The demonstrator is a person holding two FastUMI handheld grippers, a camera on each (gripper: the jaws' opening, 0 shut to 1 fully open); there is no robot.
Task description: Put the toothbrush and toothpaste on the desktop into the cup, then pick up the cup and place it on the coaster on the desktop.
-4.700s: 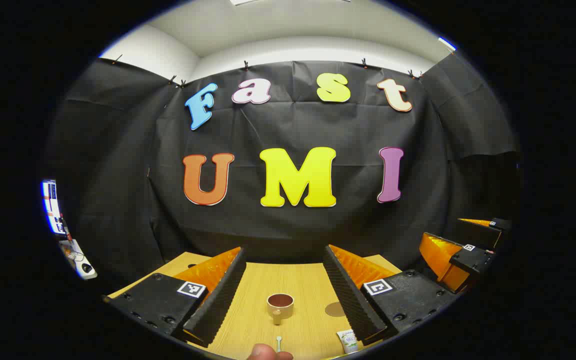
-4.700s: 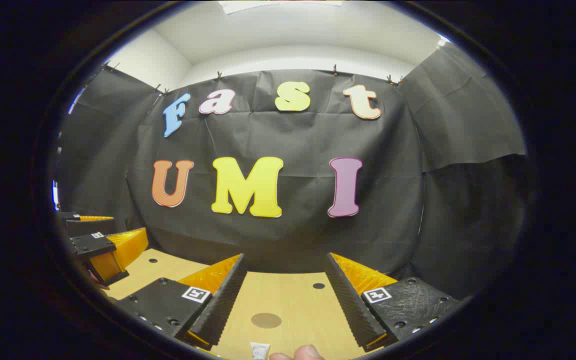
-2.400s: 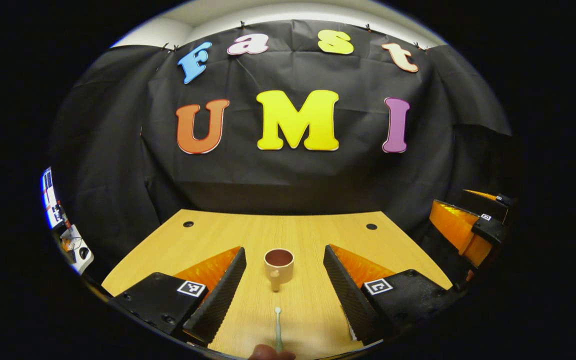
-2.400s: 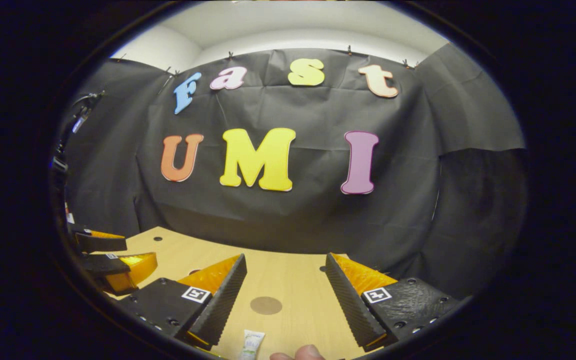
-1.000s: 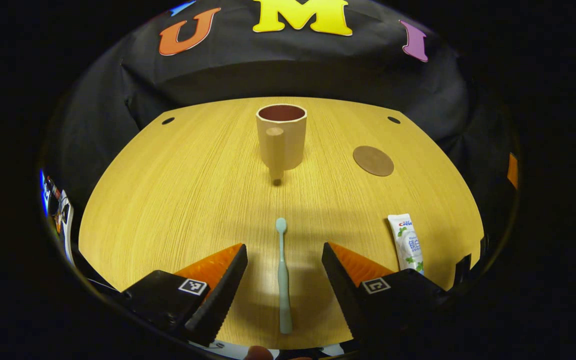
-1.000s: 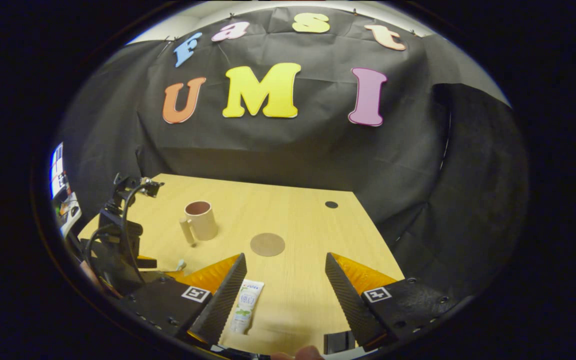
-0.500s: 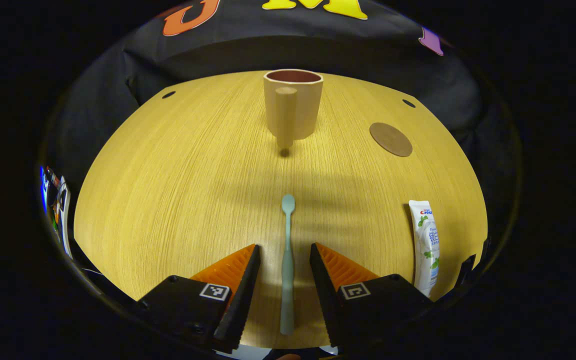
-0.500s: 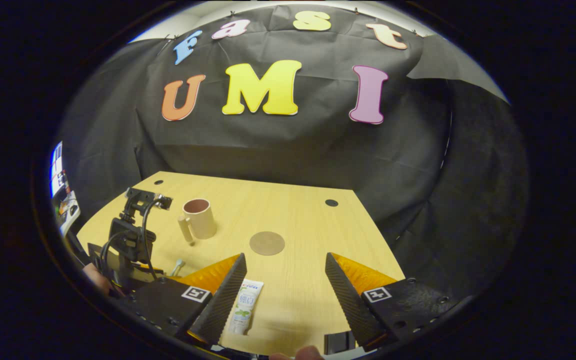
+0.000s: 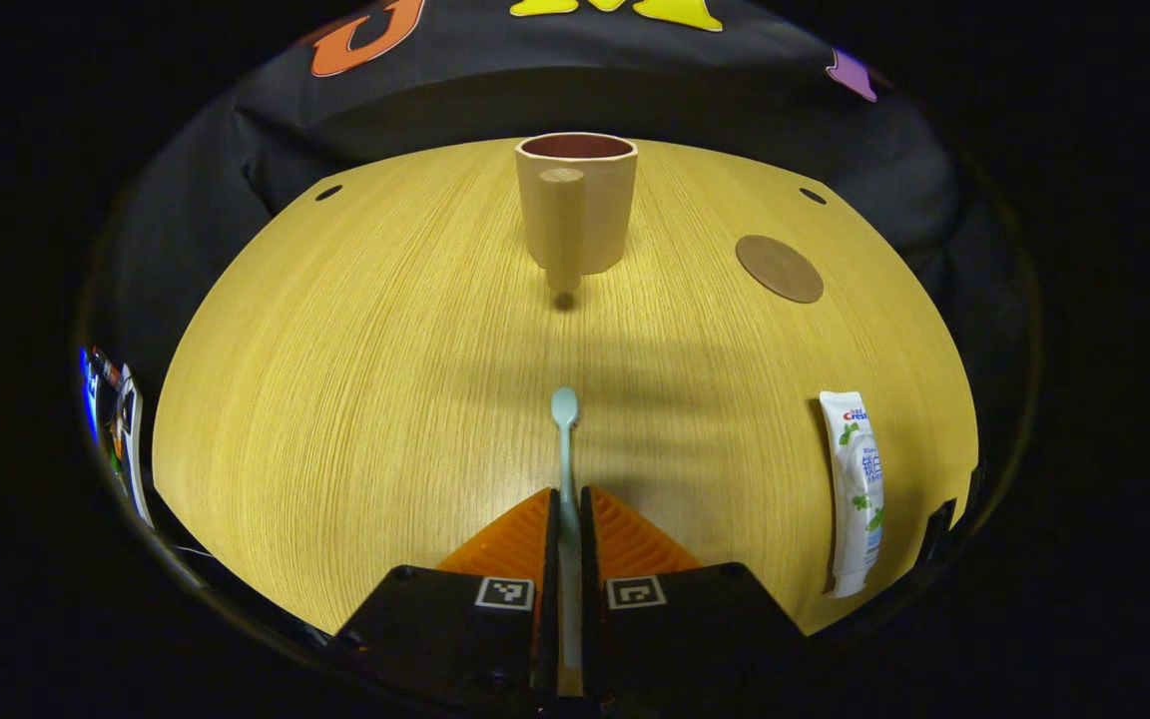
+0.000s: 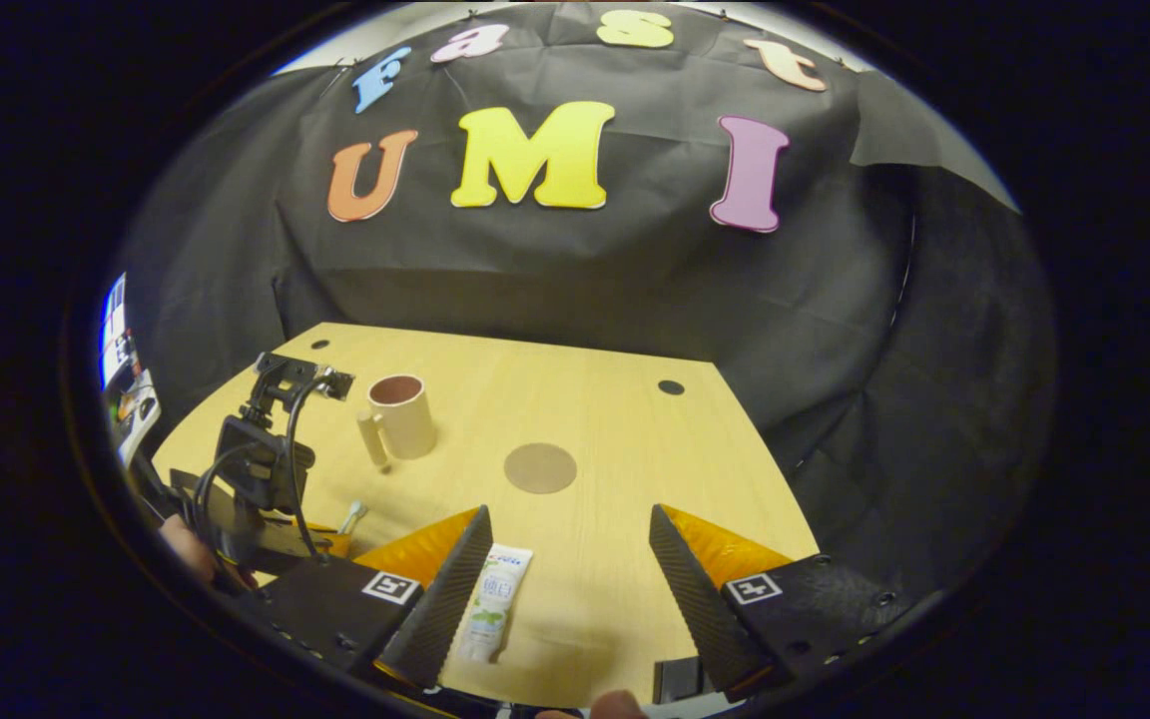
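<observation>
**Left gripper pinched on the toothbrush handle, toothpaste lying between the right gripper's spread fingers**

Your left gripper [image 9: 565, 519] has its two fingers drawn together on the toothbrush [image 9: 564, 439], low on the handle. The head and neck stick out ahead, aimed at the cup [image 9: 576, 205]. Whether the brush is off the bench [image 9: 335, 379] yet, you cannot tell from here.

Your right gripper [image 10: 567, 559] stands wide apart, holding nothing. The toothpaste [image 10: 497, 599] lies flat on the bench just inside its left finger, off centre in the gap.

Taking the cup as landmark:
- Cup upright on the bench, mouth open, handle turned toward your left gripper; nothing shows above the rim.
- Toothbrush on your side of the cup, in line with the handle, well apart from it.
- Coaster [image 9: 780, 268] to the right of the cup, near it, bare.
- Toothpaste to the right of the cup and nearer you, beyond the coaster, close to the bench's near edge.

Handling, as judgement:
- Toothbrush: light, thin, stiff, likely smooth. Held this far back, it may pivot between the fingers; keep the squeeze steady and tip it head-down or tail-down into the cup's mouth.
- Toothpaste: light, soft, squashable tube. Take it across the flat body near the middle, and gently.
- Cup: rigid, heavier, probably breakable. The wall or rim looks the surer hold.
</observation>
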